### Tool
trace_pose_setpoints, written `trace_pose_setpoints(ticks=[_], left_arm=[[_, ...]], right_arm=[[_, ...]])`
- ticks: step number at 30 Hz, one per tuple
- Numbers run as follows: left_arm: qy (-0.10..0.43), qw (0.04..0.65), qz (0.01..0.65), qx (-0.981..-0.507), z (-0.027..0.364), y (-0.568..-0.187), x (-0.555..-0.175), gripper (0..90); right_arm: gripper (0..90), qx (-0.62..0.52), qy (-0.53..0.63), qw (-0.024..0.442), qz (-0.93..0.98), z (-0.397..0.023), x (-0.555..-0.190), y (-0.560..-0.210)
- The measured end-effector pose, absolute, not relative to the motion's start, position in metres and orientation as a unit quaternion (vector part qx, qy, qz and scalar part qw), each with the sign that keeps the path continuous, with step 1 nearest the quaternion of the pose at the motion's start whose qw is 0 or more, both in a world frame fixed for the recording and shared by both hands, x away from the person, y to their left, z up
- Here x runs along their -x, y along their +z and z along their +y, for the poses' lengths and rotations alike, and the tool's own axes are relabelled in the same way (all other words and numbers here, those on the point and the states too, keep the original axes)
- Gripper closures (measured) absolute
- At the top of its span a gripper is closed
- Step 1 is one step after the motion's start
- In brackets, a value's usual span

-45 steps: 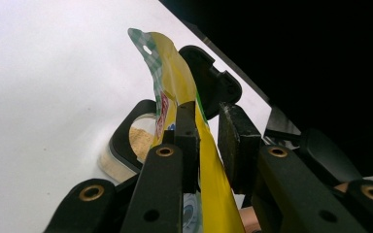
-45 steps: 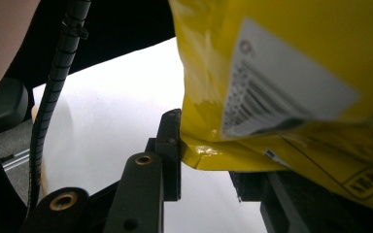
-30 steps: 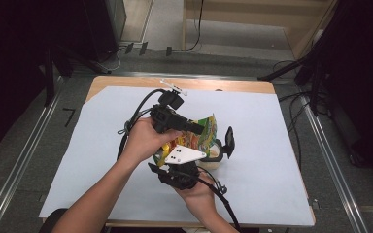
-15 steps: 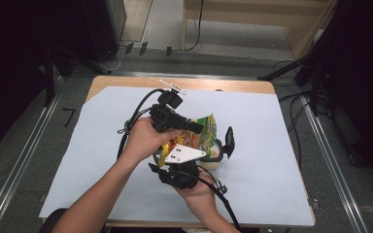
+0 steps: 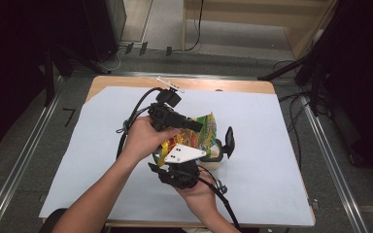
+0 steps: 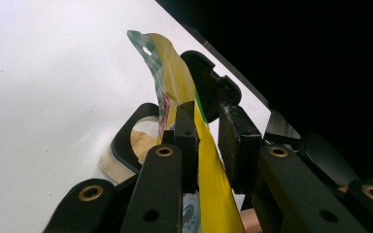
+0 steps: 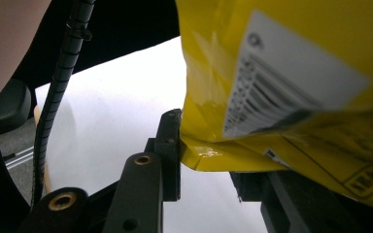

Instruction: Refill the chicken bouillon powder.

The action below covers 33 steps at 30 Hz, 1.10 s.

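Near the middle of the table (image 5: 102, 160), the light, crinkly, slippery foil pouch (image 5: 205, 132) hung over a jar of powder (image 6: 141, 143), best gripped by its flat seams, as the left hand-held gripper (image 6: 208, 141) and right hand-held gripper (image 7: 209, 155) each clamped it.

A crinkled yellow and green plastic snack pouch (image 5: 205, 132) is standing tilted near the middle of the white paper-covered wooden table (image 5: 281, 145), directly over a clear round container with a black rim (image 5: 214, 156) that is sitting on the sheet. The left gripper (image 5: 194, 125) is lying behind the pouch's upper part, the right gripper (image 5: 177, 167) before its lower end. A black hinged lid (image 5: 229, 141) is standing just right of the container.
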State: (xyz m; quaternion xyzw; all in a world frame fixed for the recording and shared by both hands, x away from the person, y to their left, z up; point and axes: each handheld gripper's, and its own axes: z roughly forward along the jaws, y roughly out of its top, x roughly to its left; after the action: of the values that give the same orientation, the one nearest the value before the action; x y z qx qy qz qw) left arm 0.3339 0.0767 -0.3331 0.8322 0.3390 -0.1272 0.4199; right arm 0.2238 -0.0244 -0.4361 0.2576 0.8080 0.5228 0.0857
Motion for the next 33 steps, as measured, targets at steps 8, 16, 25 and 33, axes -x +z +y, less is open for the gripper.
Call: trace_pose_setpoints(ticks=[8,16,25,33], left_arm=[[-0.128,0.42,0.337,-0.832,0.076,-0.331,-0.333,78.0],[-0.128,0.421,0.336,-0.833,0.075,-0.331,-0.333,77.8],[-0.132,0.418,0.34,-0.832,0.072,-0.335,-0.338,78.2],[-0.139,0.415,0.346,-0.83,0.073,-0.335,-0.344,78.3]], right_arm=[[70.2,-0.263,0.528,0.08,0.804,-0.023,-0.223,-0.436],[69.6,-0.266,0.531,0.081,0.8,-0.023,-0.222,-0.435],[70.2,-0.272,0.527,0.086,0.8,-0.024,-0.225,-0.439],[70.0,-0.273,0.524,0.08,0.803,-0.025,-0.228,-0.436]])
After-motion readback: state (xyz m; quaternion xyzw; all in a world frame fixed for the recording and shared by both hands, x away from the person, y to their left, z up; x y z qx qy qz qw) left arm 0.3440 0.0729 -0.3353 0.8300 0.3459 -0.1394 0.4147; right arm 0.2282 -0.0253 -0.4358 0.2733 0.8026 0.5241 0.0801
